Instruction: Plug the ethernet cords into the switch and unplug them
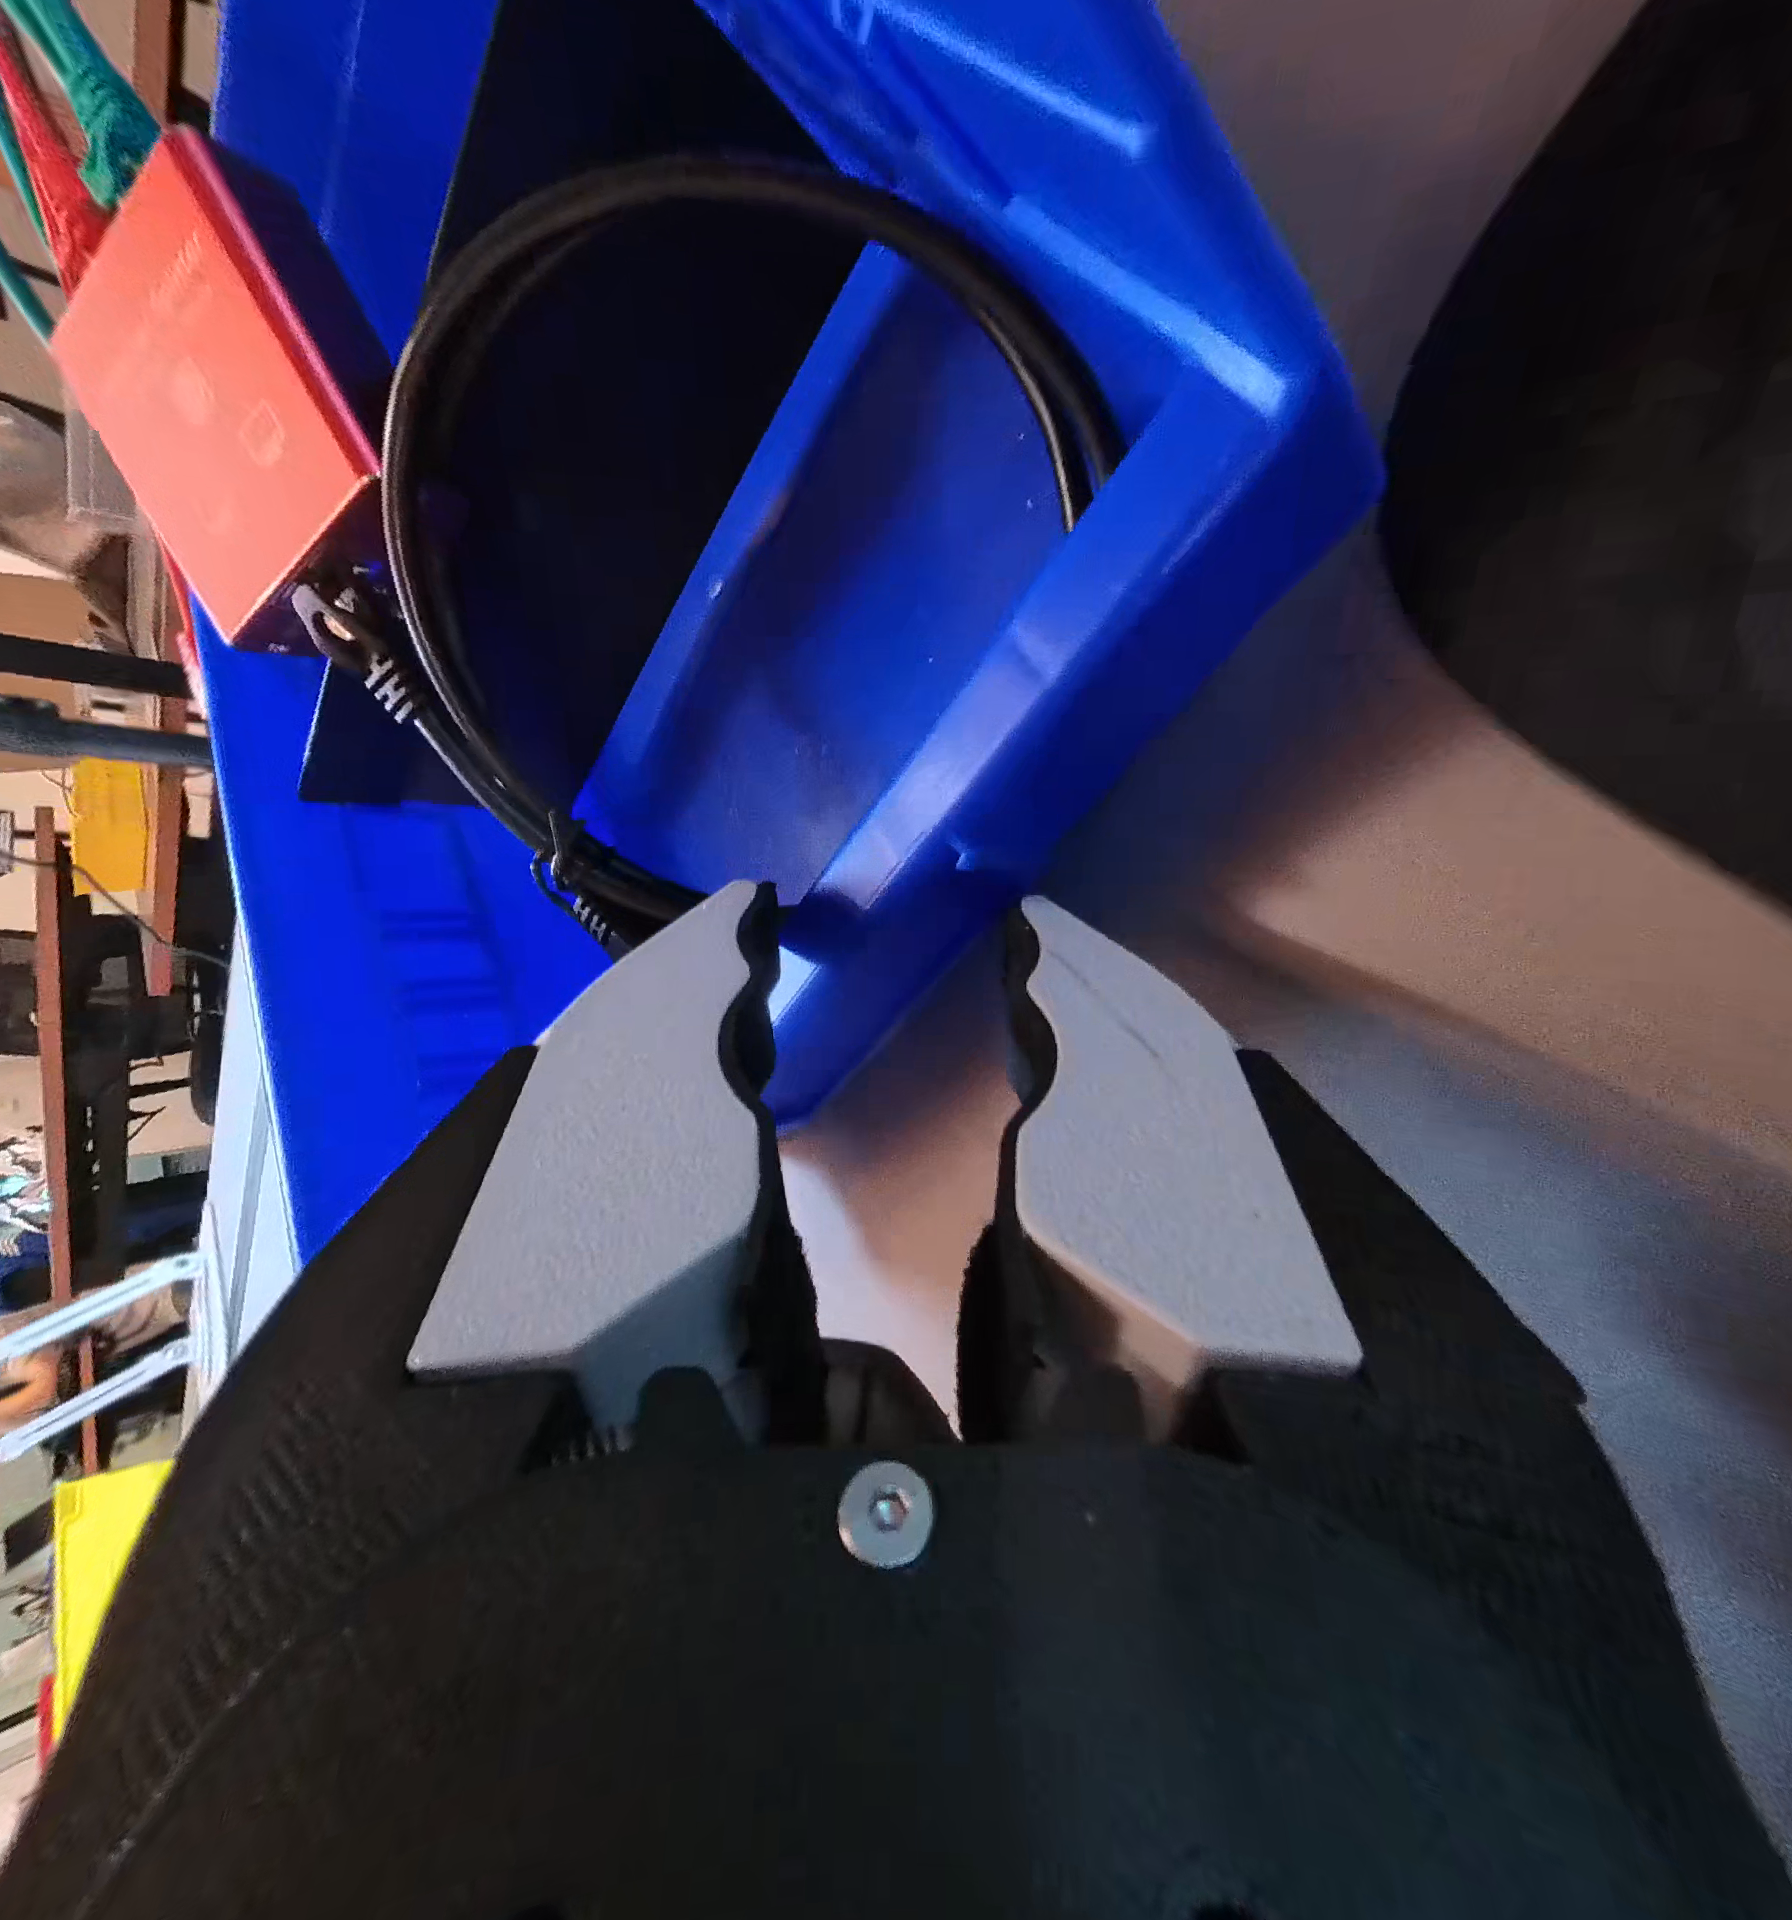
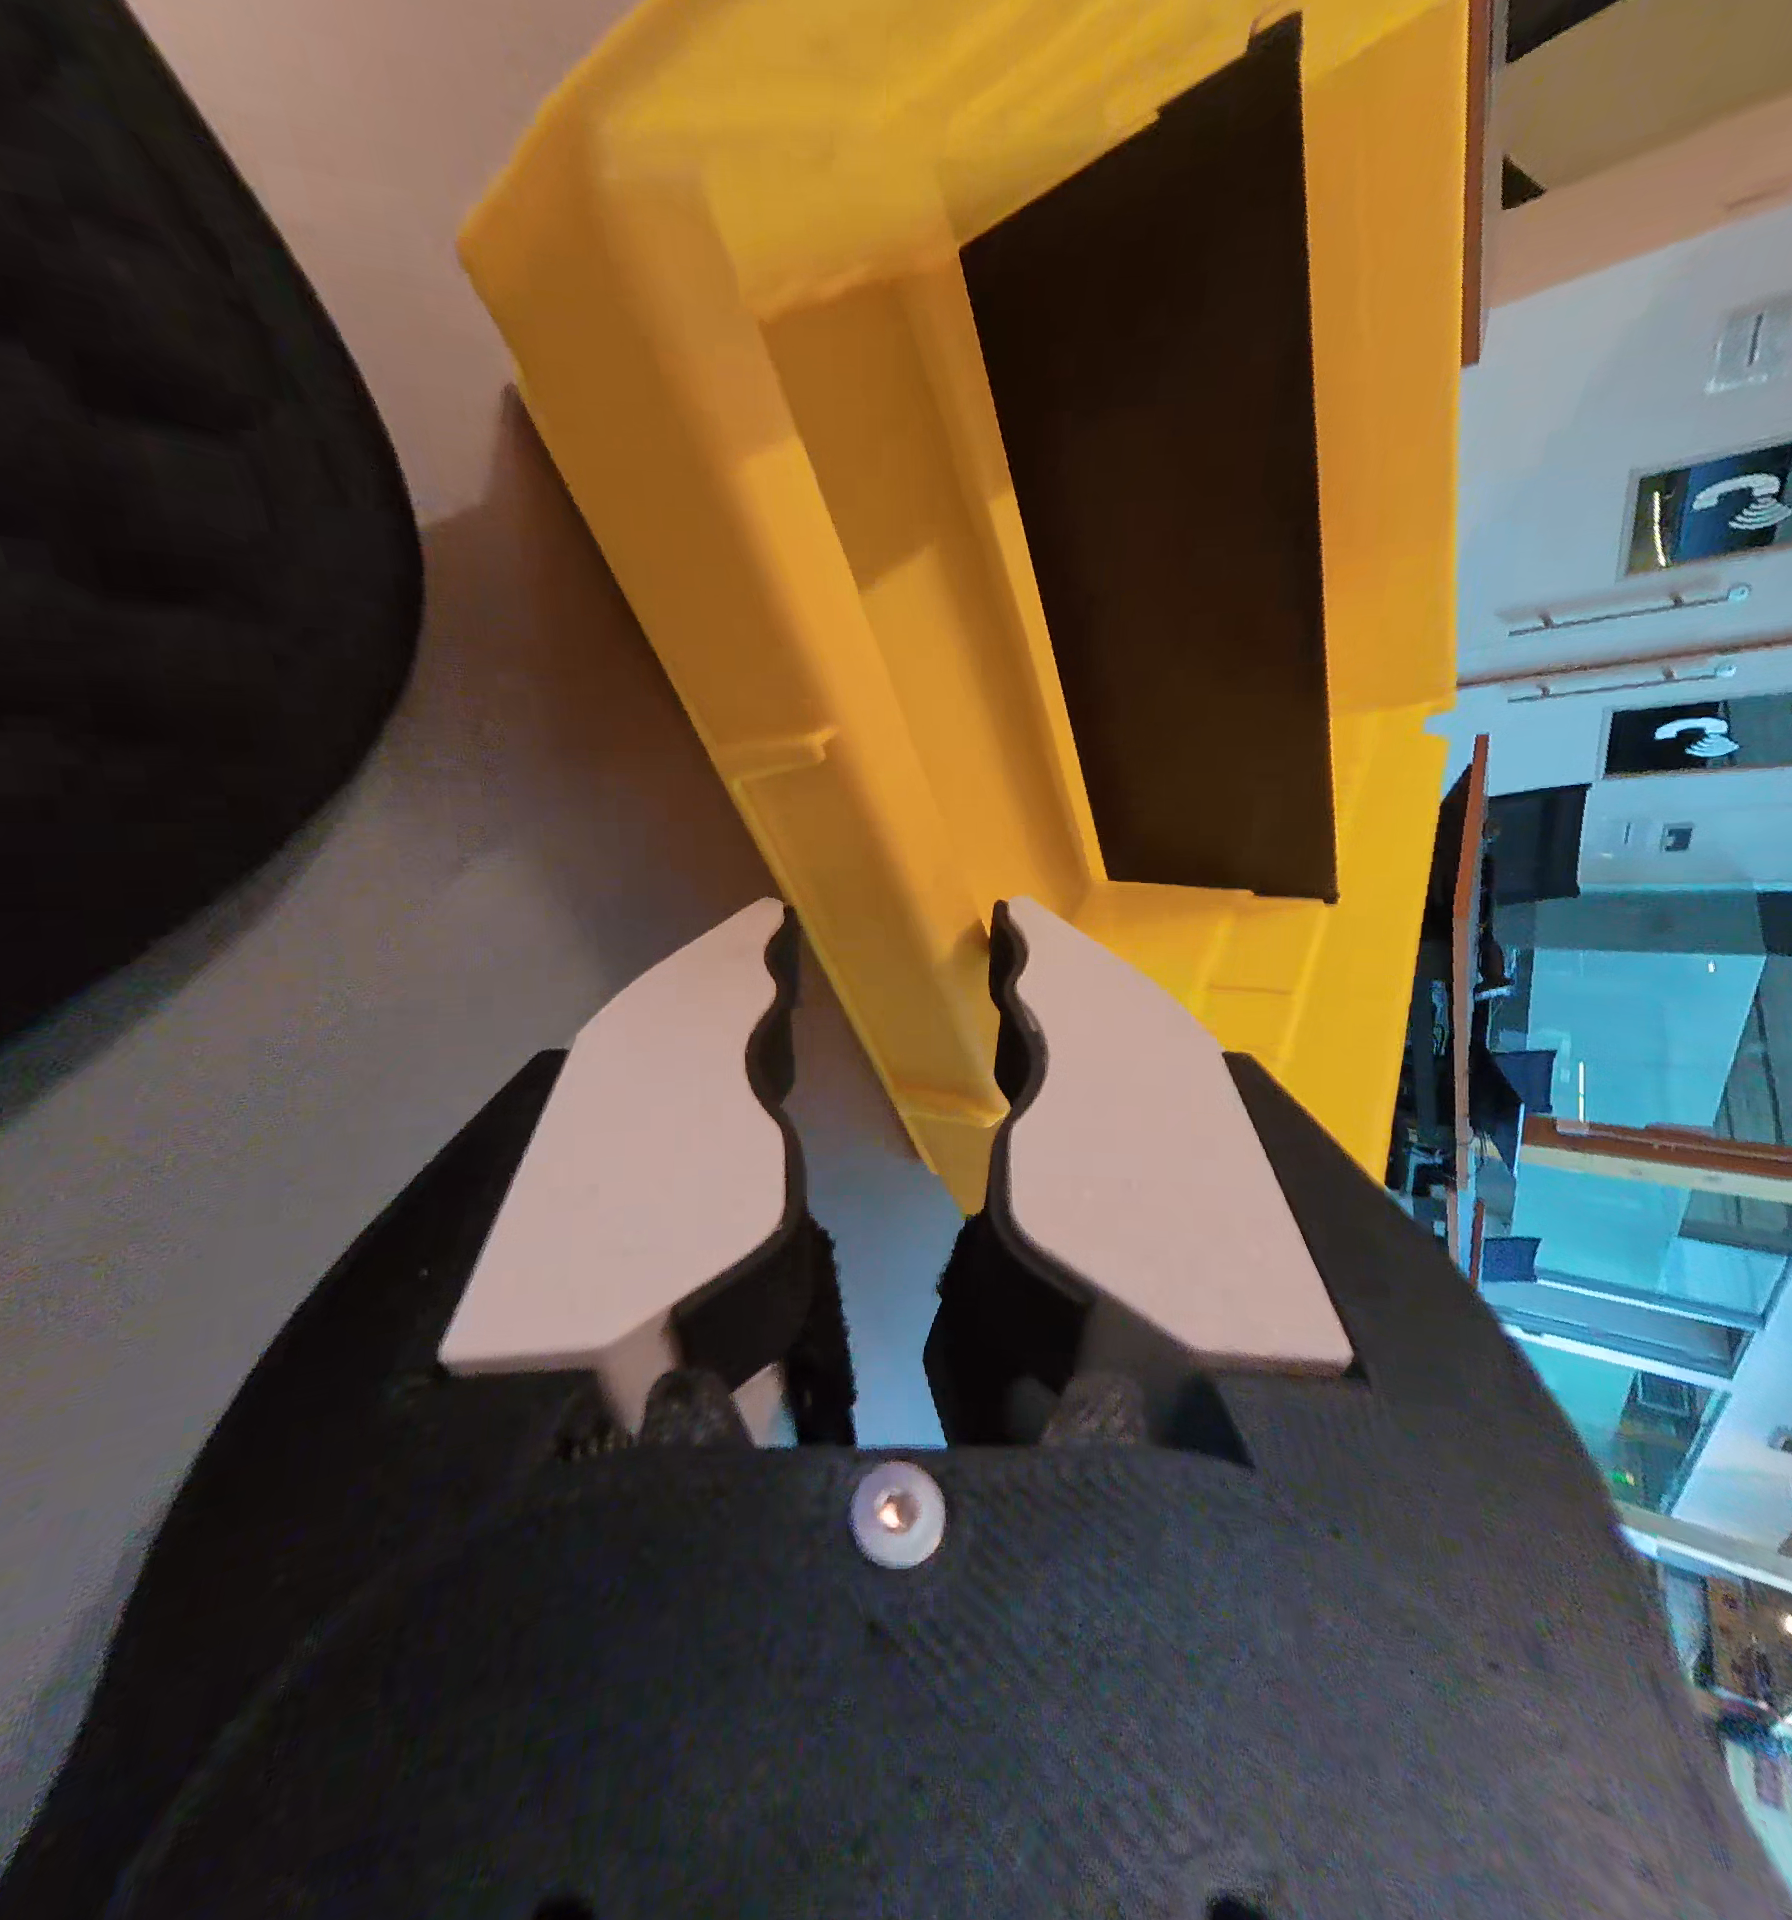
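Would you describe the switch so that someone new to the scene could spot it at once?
Find the big blue bin ahead of the left gripper. At its upper left edge sits a flat red box, the switch, beside the coiled black cable. It is the only red box, with red and green cords running from its far end.

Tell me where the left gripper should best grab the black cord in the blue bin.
Probably the ribbed plug end of the black cord, just beyond the left gripper. It is stiffer than the loop and sticks out near the blue bin corner; approach straight ahead, jaws open.
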Tool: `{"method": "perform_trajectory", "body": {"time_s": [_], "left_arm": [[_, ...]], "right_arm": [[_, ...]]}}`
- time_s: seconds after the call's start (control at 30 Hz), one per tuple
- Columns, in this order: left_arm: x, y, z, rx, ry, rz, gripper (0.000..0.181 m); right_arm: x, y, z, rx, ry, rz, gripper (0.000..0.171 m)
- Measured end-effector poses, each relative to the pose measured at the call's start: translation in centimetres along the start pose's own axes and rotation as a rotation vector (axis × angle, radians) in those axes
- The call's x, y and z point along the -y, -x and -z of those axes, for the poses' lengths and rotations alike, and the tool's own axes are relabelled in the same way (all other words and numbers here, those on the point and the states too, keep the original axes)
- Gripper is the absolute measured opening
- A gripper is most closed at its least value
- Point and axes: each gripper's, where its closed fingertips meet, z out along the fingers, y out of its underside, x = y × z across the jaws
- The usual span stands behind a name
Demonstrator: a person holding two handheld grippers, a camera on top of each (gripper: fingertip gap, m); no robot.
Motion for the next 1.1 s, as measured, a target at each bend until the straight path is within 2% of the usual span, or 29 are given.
{"method": "perform_trajectory", "body": {"time_s": [0.33, 0.47, 0.63, 0.73, 0.87, 0.93, 1.03, 1.1], "left_arm": [[-5.7, -0.6, 4.1, -0.029, 0.11, 0.018, 0.042], [-7.5, -1.6, 6.4, -0.088, 0.223, 0.011, 0.041], [-7.9, -3.8, 9.2, -0.228, 0.36, 0.106, 0.04], [-7.3, -4.9, 10.2, -0.277, 0.393, 0.143, 0.038], [-6.4, -6.1, 11.3, -0.347, 0.348, 0.245, 0.047], [-6.2, -5.1, 12.0, -0.295, 0.318, 0.282, 0.048], [-4.6, -3.8, 13.8, -0.246, 0.187, 0.344, 0.056], [-3.4, -1.5, 14.7, -0.129, 0.079, 0.352, 0.062]], "right_arm": [[-5.9, 0.3, 3.8, 0.01, 0.005, 0.011, 0.035], [-7.1, 1.1, 5.7, 0.059, -0.025, 0.002, 0.035], [-7.6, 2.2, 7.8, 0.119, -0.105, -0.082, 0.036], [-7.7, 2.7, 8.6, 0.172, -0.123, -0.135, 0.042], [-6.4, 2.6, 9.9, 0.227, -0.214, -0.248, 0.055], [-4.8, 1.1, 11.2, 0.185, -0.34, -0.309, 0.061], [-2.4, -1.9, 13.7, 0.051, -0.56, -0.385, 0.07], [-1.4, -3.3, 15.0, -0.016, -0.654, -0.402, 0.075]]}}
